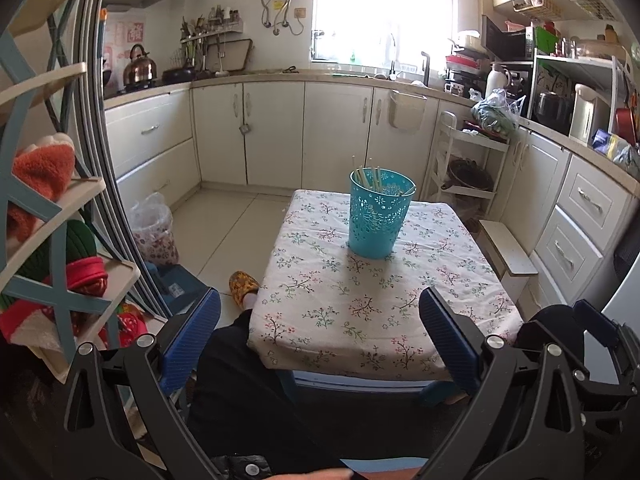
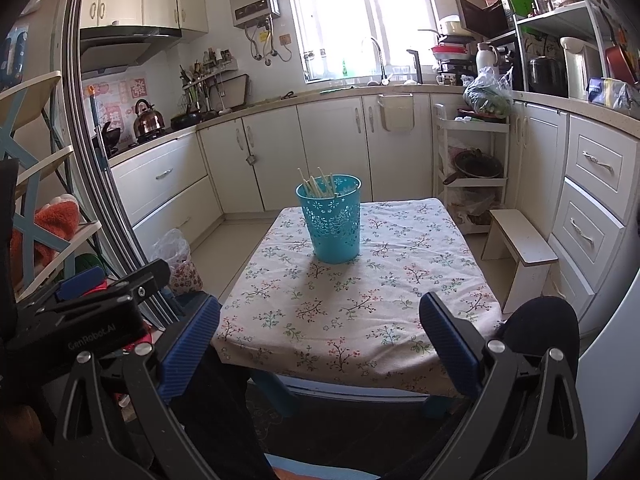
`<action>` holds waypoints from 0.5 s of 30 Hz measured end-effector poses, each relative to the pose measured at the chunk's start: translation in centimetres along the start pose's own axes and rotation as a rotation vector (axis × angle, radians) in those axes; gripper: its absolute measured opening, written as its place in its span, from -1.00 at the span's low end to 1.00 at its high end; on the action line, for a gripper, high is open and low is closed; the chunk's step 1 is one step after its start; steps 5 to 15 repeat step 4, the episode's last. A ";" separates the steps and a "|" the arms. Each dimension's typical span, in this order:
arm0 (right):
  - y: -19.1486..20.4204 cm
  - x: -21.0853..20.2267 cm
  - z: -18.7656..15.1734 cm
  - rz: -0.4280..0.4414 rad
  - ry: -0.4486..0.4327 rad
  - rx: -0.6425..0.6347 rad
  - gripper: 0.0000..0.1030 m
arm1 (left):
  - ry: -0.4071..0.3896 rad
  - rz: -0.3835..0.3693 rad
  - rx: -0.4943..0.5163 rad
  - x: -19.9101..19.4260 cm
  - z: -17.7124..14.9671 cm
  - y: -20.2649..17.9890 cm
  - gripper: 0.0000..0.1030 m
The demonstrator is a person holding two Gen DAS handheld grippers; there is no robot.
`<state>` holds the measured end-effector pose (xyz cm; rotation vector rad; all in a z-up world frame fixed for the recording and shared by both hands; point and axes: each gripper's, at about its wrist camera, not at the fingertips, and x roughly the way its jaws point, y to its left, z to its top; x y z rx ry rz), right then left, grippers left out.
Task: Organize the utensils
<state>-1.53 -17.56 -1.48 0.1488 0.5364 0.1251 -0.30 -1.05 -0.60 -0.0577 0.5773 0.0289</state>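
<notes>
Now, both grippers, left gripper (image 1: 320,336) and right gripper (image 2: 320,340), hang released and empty, well back from the teal holder (image 1: 380,216) standing upright mid-table with chopsticks (image 1: 366,178) inside; approach slowly from above.

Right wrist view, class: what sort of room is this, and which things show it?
A home kitchen, most likely: a kettle on the stove, a sink tap under the window, and cabinets along the counters.
</notes>
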 end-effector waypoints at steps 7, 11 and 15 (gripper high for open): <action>-0.4 0.3 0.0 -0.004 0.010 0.003 0.86 | 0.009 -0.013 -0.020 0.4 0.2 0.4 0.85; -0.4 0.3 0.0 -0.004 0.010 0.003 0.86 | 0.009 -0.013 -0.020 0.4 0.2 0.4 0.85; -0.4 0.3 0.0 -0.004 0.010 0.003 0.86 | 0.009 -0.013 -0.020 0.4 0.2 0.4 0.85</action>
